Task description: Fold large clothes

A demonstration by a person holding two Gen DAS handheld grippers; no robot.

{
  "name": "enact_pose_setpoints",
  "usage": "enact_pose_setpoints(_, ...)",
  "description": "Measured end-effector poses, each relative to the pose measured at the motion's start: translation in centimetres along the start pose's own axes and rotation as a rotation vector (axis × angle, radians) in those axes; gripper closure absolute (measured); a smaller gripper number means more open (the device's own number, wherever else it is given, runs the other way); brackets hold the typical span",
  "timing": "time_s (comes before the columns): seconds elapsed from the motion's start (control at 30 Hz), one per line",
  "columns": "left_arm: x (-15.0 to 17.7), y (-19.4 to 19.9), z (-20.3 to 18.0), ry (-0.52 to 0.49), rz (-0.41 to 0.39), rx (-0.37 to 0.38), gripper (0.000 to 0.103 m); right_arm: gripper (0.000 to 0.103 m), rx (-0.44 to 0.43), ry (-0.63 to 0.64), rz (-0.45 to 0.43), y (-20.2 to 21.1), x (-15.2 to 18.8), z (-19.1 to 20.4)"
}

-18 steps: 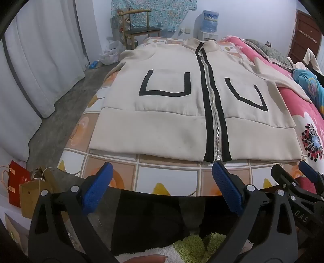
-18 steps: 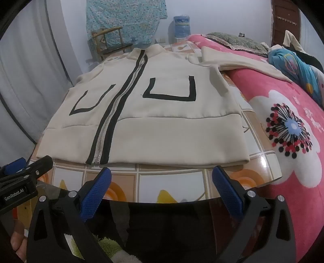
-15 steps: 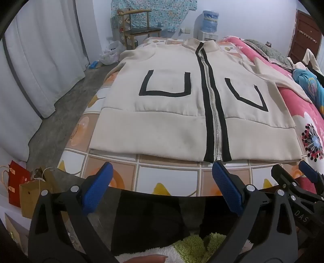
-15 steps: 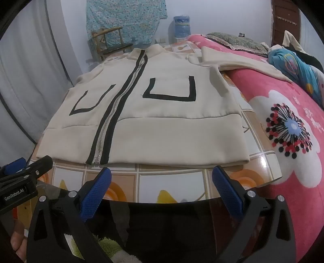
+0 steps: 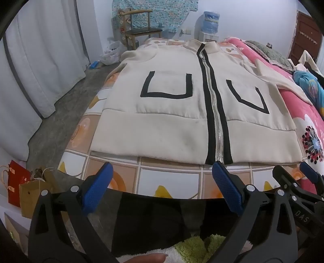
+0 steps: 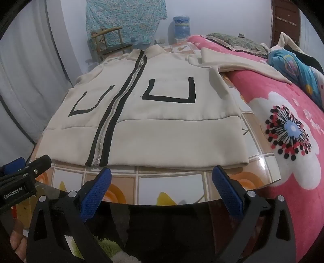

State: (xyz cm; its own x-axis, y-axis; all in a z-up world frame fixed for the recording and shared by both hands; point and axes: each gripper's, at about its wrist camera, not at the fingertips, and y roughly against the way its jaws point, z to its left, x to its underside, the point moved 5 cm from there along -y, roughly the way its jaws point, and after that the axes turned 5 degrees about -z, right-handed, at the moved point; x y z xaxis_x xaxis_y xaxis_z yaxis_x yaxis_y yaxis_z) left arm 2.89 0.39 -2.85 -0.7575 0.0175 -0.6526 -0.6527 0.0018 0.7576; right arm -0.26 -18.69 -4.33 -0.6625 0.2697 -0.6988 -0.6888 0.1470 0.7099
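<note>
Cream zip jacket (image 5: 162, 125) lies flat, front up, unfolded.

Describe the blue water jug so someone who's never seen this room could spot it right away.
Start at the bed with the cream jacket. Beyond the collar, against the back wall, sits a blue water jug; the wooden chair beside it is brown, the jug translucent blue.

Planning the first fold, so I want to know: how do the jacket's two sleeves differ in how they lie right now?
The right-side sleeve stretches outward across the pink blanket, fully spread; the left-side sleeve lies close against the jacket body and runs off the edge of the tiled sheet, mostly hidden. Both are cream like the body, and neither is folded in yet.
</note>
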Motion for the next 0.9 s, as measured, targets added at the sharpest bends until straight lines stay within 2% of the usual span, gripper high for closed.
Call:
enact_pose_setpoints(0.43,-1.1,-2.7,1.5,0.021,0.028,0.047,0.008,0.006,0.034,-0.012,0.009,-1.3,-1.5,-0.8)
enact_pose_setpoints(0.53,-1.2,-4.0,3.5,0.08,0.043,0.116,0.008,0.006,0.054,-0.026,0.009,-1.5,-2.1,-2.2)
enact_pose_setpoints(0.6,-1.5,-4.1,5.5,0.135,-0.009,0.179,0.008,0.006,0.087,-0.037,0.006,-1.6,-2.6,-3.8)
enact_pose_setpoints(0.7,-1.9,-4.3,8.8,0.239,-0.058,0.224,0.008,0.006,0.131,-0.061,0.015,-1.8,-3.0,-6.6)
enact_pose_setpoints(0.8,-2.2,-5.7,11.9,0.332,-0.038,0.214,0.008,0.007,0.167,-0.09,0.027,-2.2,-3.2,-9.0)
enact_pose_setpoints(0.9,-2.3,-7.4,14.4,0.388,-0.025,0.165,0.008,0.016,0.187,-0.117,0.058,-3.1,-3.2,-11.3)
